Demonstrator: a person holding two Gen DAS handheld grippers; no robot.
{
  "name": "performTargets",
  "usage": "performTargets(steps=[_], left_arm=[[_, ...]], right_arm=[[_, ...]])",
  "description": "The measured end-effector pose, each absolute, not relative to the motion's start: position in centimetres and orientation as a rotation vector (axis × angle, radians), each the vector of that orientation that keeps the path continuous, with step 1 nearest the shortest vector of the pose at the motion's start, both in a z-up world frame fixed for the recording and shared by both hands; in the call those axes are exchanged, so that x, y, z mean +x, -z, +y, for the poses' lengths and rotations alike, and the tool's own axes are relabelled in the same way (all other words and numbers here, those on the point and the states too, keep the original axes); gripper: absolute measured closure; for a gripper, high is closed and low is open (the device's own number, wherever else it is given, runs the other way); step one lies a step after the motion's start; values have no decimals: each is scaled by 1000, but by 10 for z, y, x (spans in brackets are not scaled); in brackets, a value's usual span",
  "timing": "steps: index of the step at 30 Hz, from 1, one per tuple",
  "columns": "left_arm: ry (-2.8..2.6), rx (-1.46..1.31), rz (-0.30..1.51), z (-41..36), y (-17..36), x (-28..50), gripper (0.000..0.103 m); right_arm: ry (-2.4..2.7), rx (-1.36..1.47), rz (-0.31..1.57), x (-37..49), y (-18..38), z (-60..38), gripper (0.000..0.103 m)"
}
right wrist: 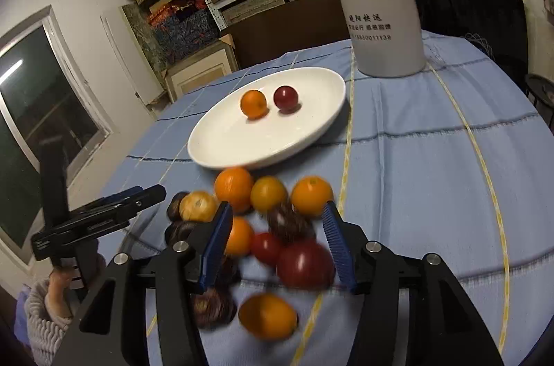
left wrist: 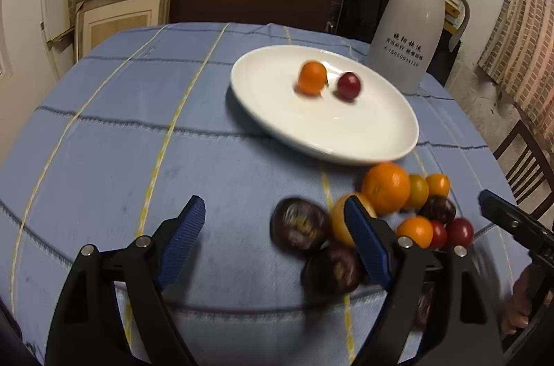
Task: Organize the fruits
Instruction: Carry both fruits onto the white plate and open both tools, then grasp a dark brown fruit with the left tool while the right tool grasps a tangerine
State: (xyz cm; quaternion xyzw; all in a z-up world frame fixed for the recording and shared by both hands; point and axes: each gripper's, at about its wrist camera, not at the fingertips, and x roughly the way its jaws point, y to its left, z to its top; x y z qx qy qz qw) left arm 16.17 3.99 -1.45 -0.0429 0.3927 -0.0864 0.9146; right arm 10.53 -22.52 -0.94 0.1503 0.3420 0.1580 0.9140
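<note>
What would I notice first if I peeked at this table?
A white plate in the middle of the blue tablecloth, holding one small orange fruit and one red fruit. In front of the plate sits a bright fruit pile, and behind it stands a tall white jug.

An orange fruit (right wrist: 253, 104) and red fruit (right wrist: 285, 97) sit side by side on the white plate (right wrist: 221, 144).

I see a table under a blue checked cloth (right wrist: 415, 158): white oval plate (right wrist: 221, 141) mid-table, white thermos jug (right wrist: 381, 19) near its far edge, loose orange, red and dark fruits (right wrist: 270, 193) toward the near edge.
</note>
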Motion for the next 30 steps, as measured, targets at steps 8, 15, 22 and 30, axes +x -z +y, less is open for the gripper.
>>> performTargets(steps=[8, 15, 22, 30], left_arm=[[178, -35, 847, 33, 29, 158, 22], [137, 53, 866, 24, 41, 172, 15], [30, 29, 869, 53, 41, 177, 11], [87, 68, 856, 38, 43, 178, 29]], right_arm=[[-317, 280, 710, 73, 19, -221, 38], [-316, 255, 721, 72, 21, -218, 36], [-319, 260, 719, 68, 22, -219, 36], [-348, 200, 772, 64, 30, -208, 40]])
